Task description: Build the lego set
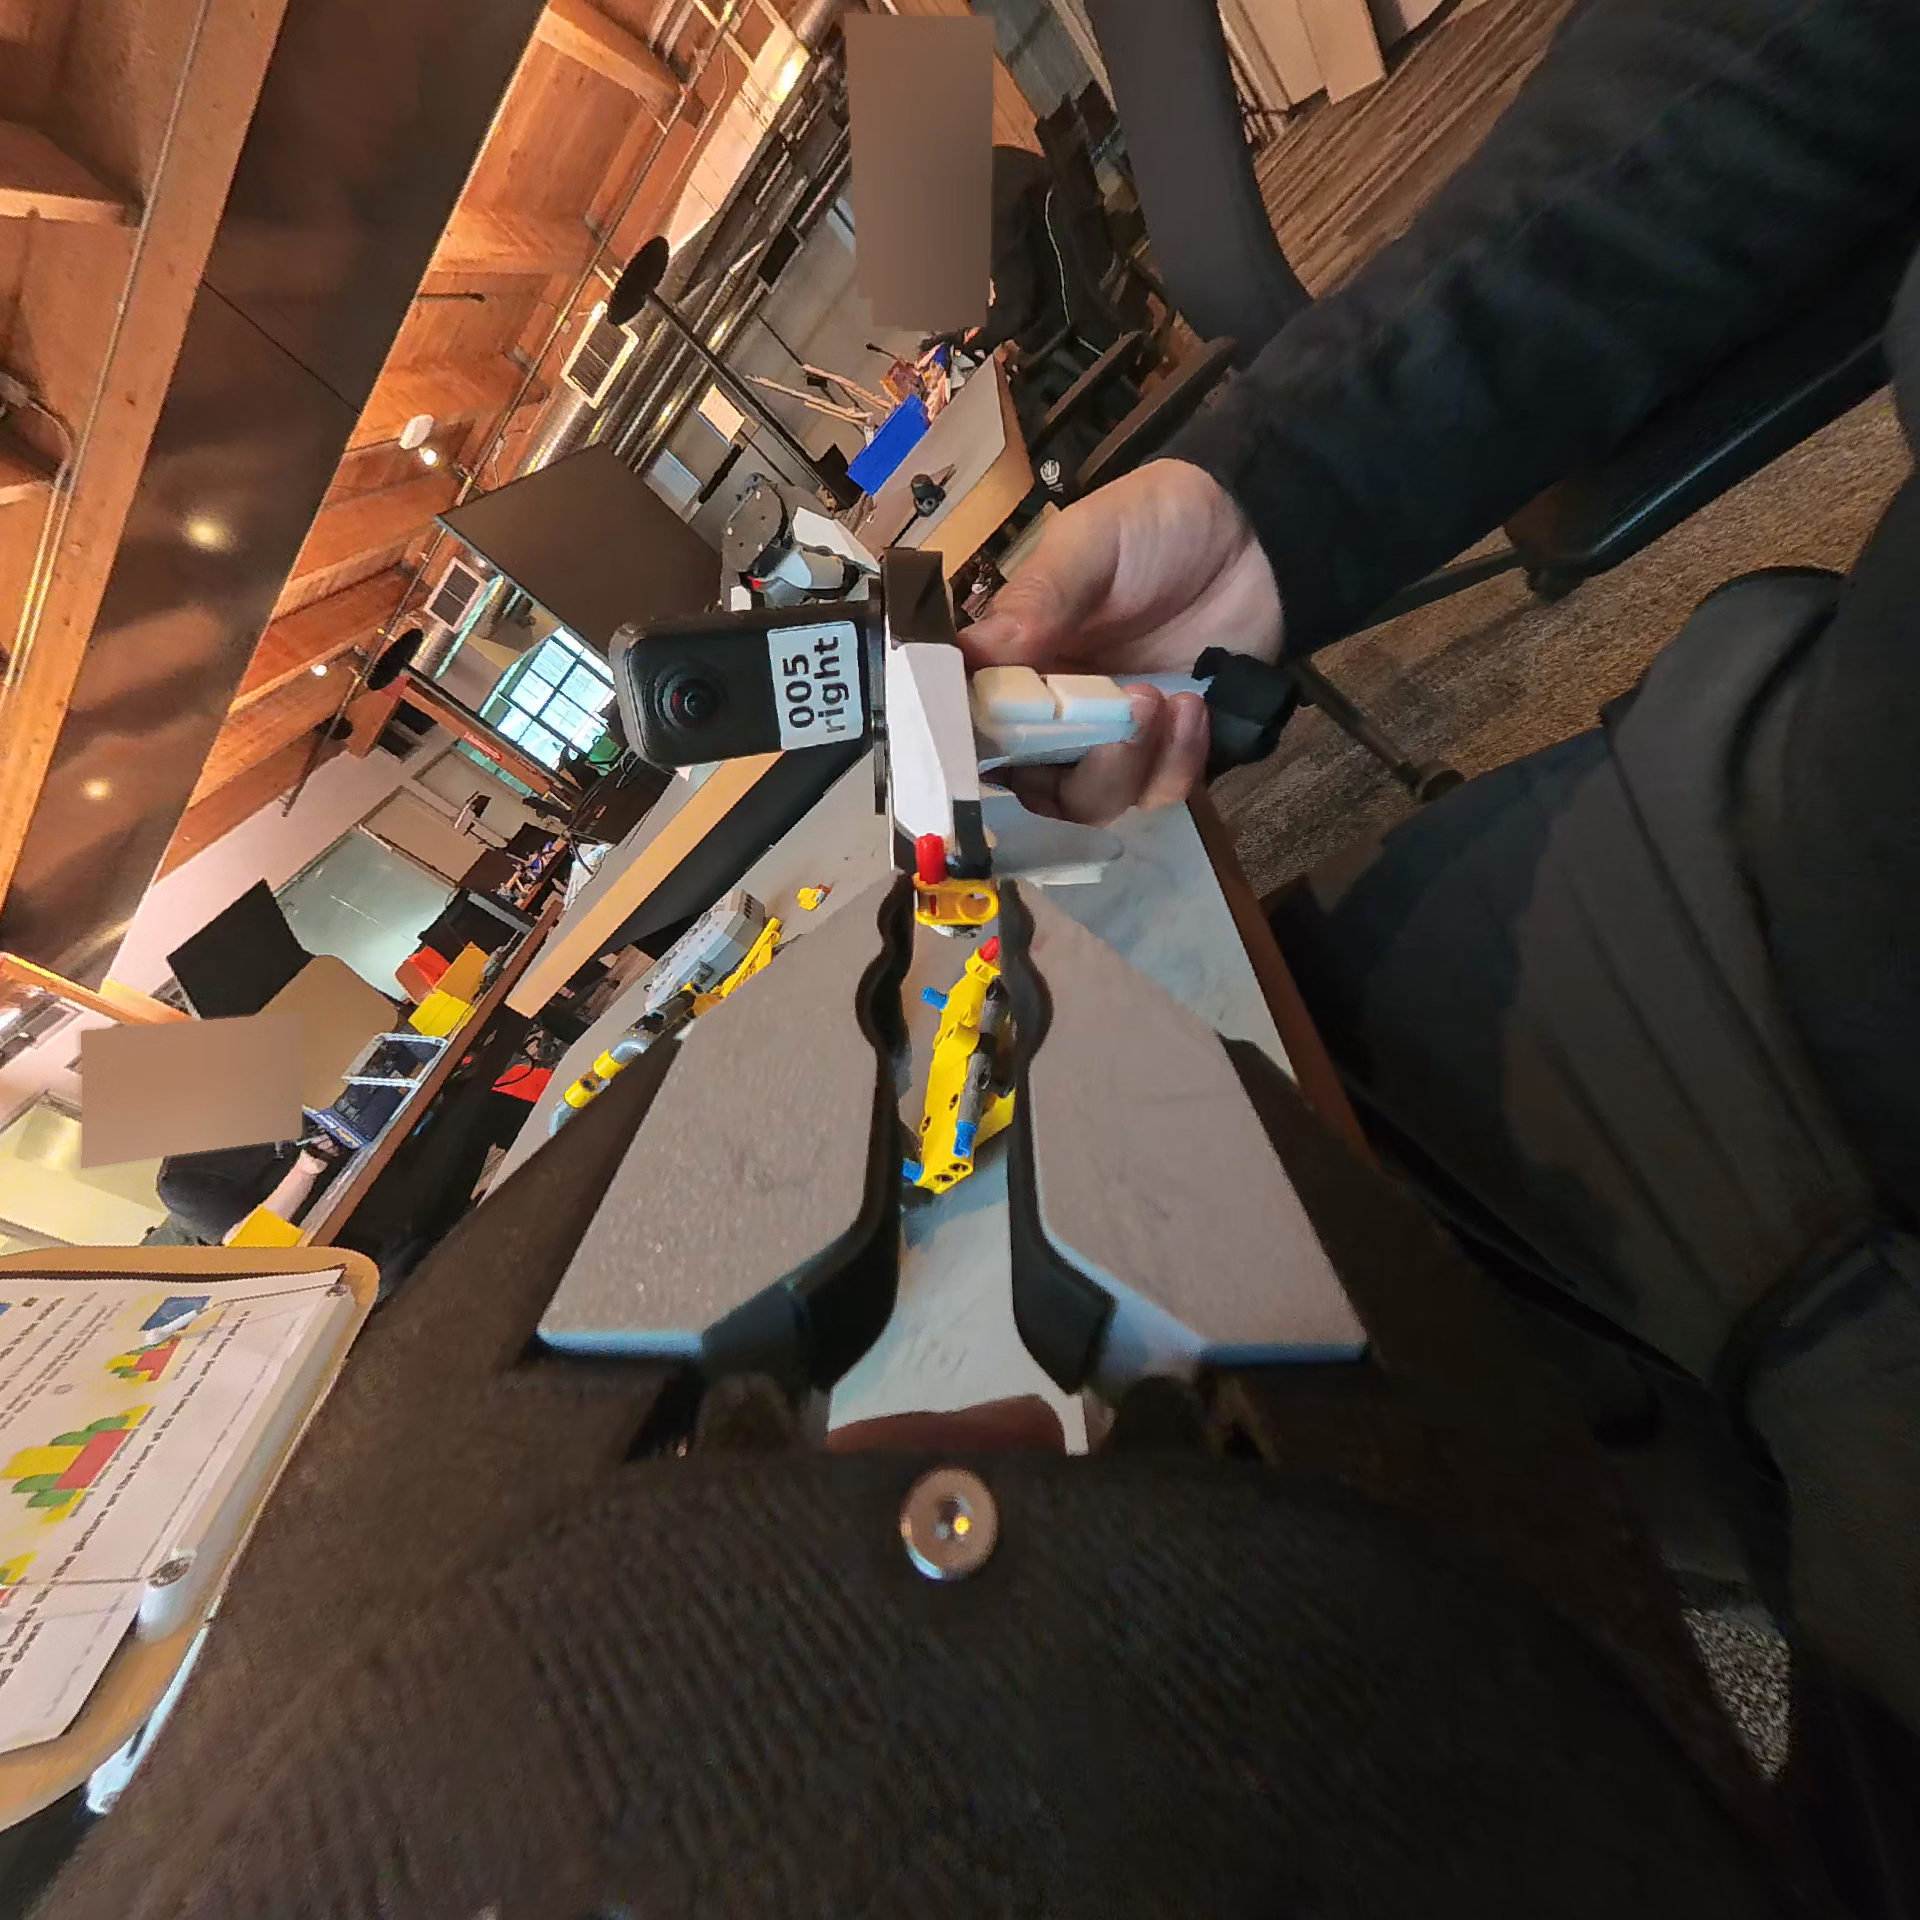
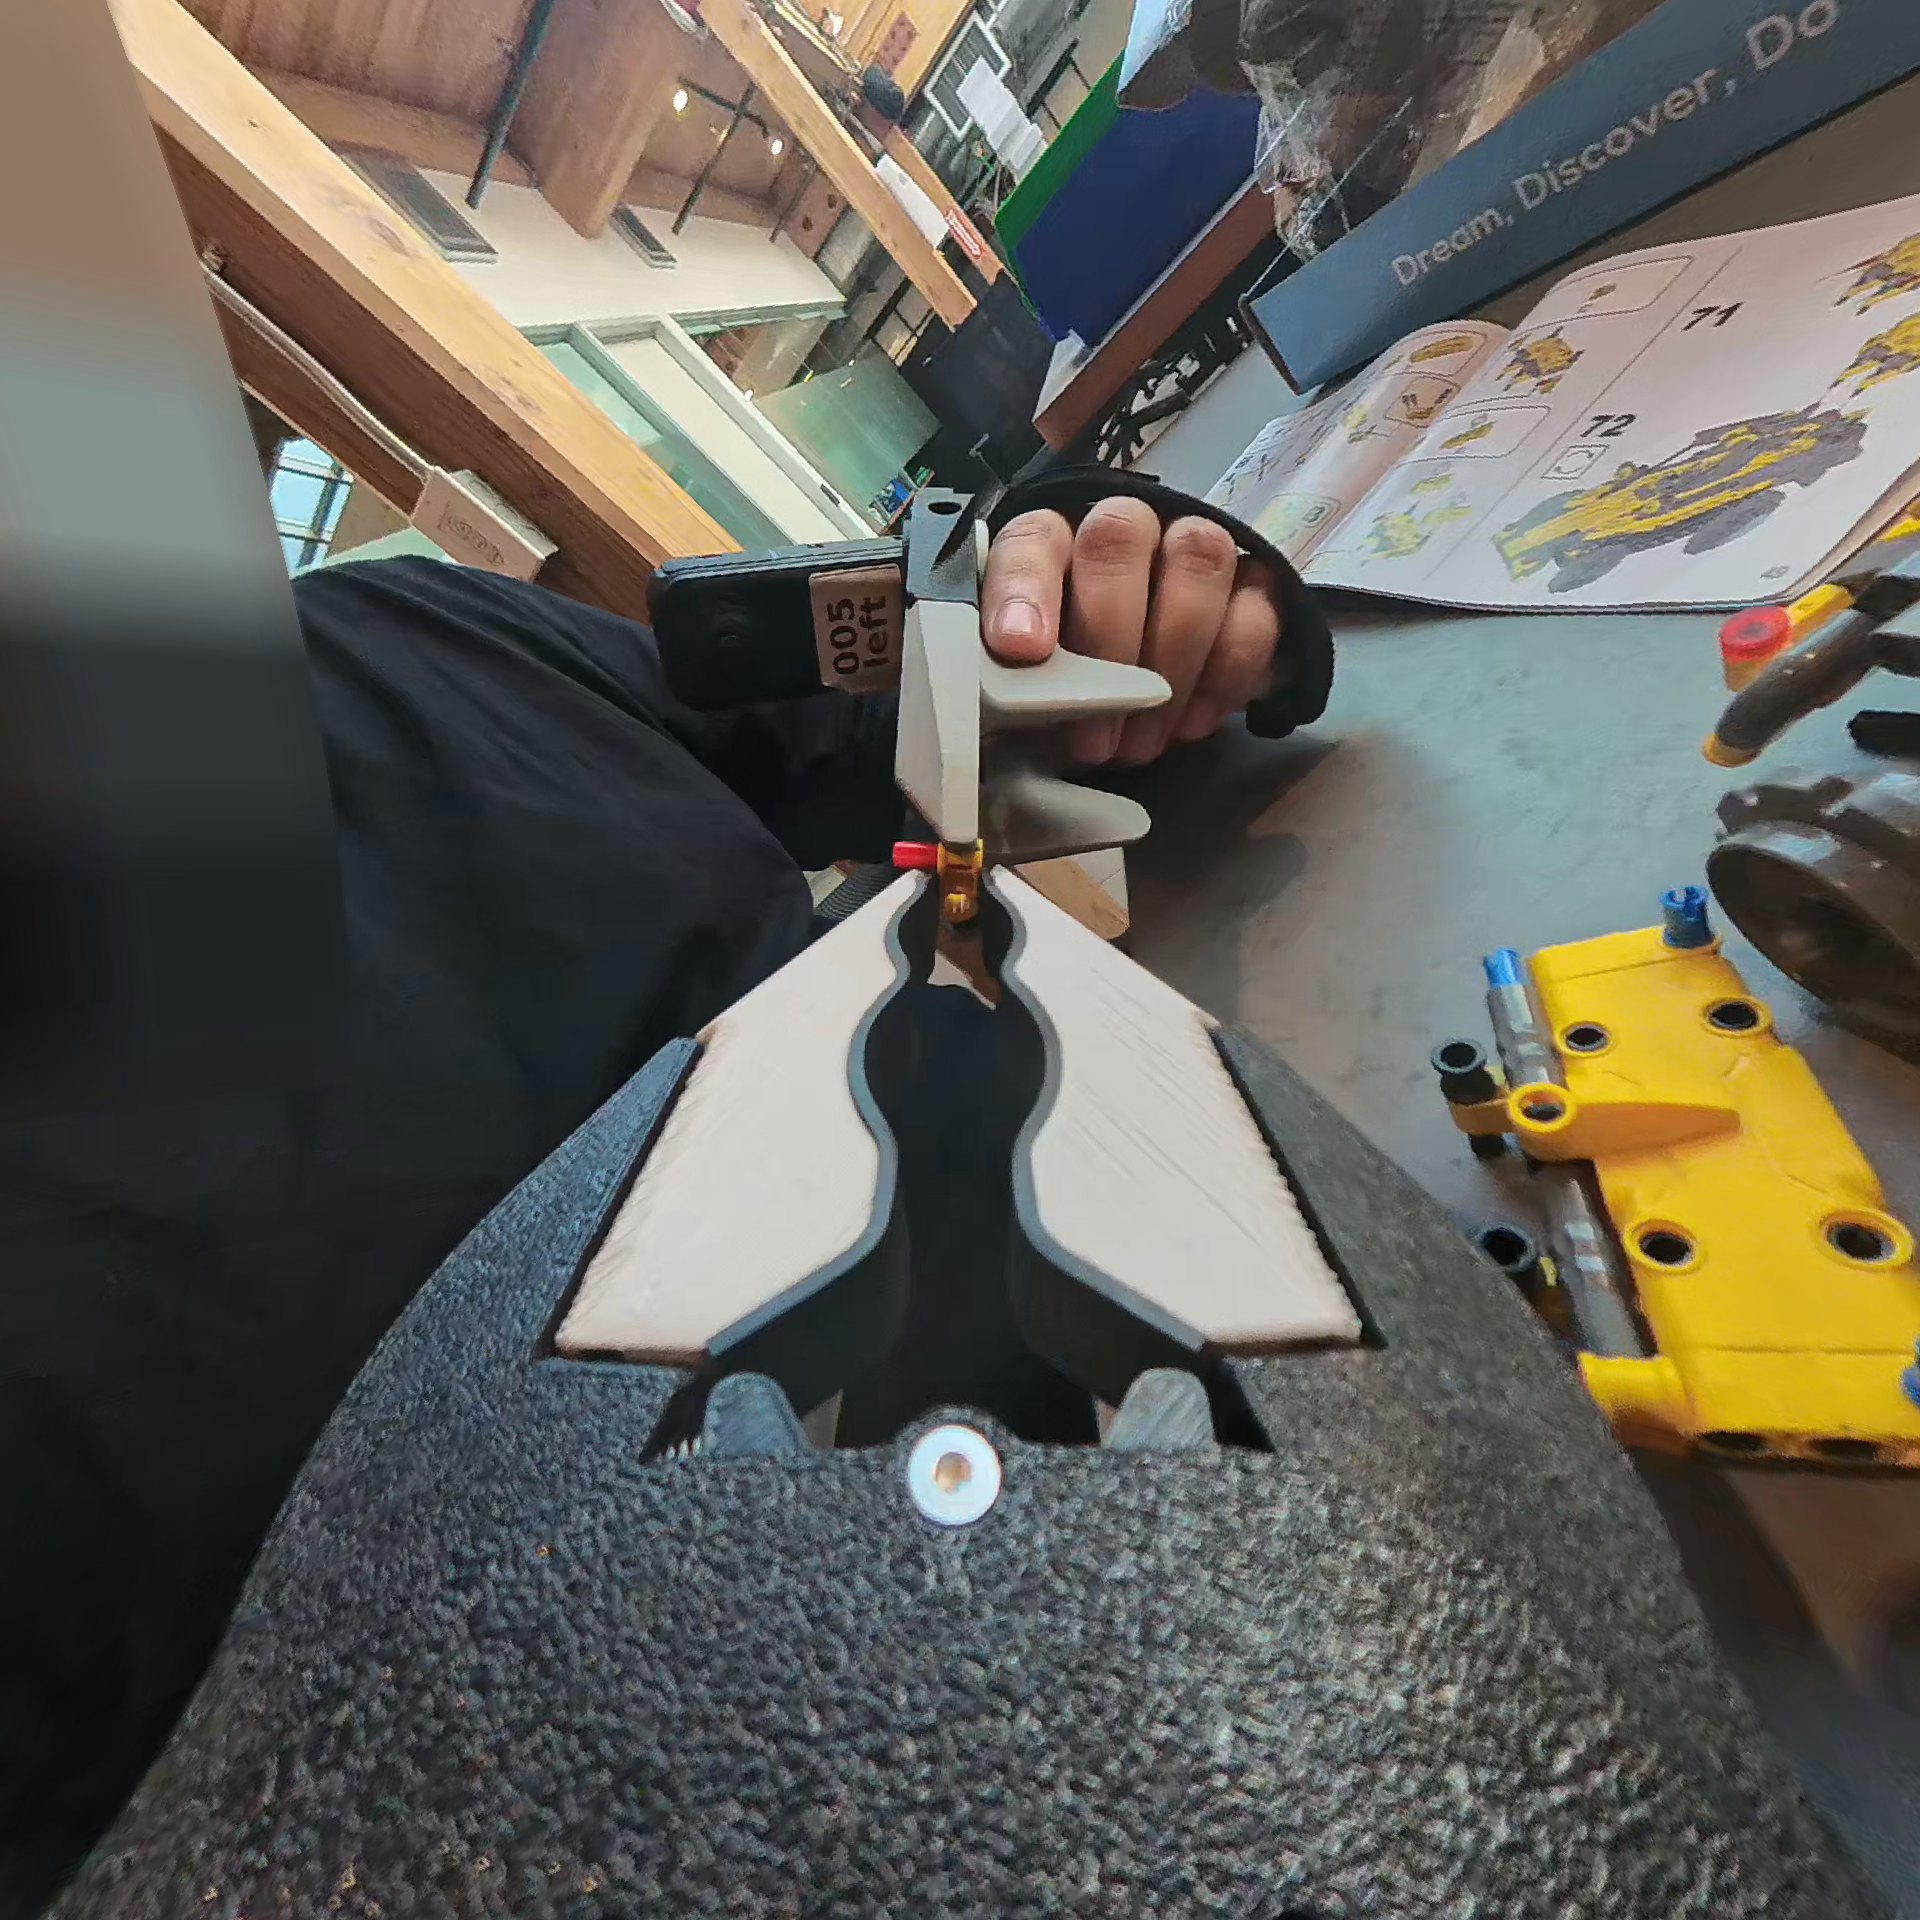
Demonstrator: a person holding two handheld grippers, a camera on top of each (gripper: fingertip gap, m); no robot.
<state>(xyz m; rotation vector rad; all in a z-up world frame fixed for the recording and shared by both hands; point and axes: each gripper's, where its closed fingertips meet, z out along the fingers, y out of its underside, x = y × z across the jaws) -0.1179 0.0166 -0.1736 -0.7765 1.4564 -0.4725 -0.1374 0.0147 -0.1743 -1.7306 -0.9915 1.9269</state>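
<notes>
Two grippers, left gripper [image 1: 954,902] and right gripper [image 2: 956,896], are clamped tip to tip on one small yellow connector [image 1: 956,904] (red pin [image 1: 928,858] attached). A yellow brick assembly [image 2: 1704,1195] is noted on the grey table [image 2: 1455,727].

A grey tabletop [image 2: 1455,748] carries the lot; an open instruction booklet [image 2: 1621,416] lies flat toward its far side; nearer sits a yellow brick assembly [image 2: 1704,1195] with blue pins, beside a dark wheel [image 2: 1829,894]; a long dark blue box [image 2: 1558,208] lies behind the booklet.
</notes>
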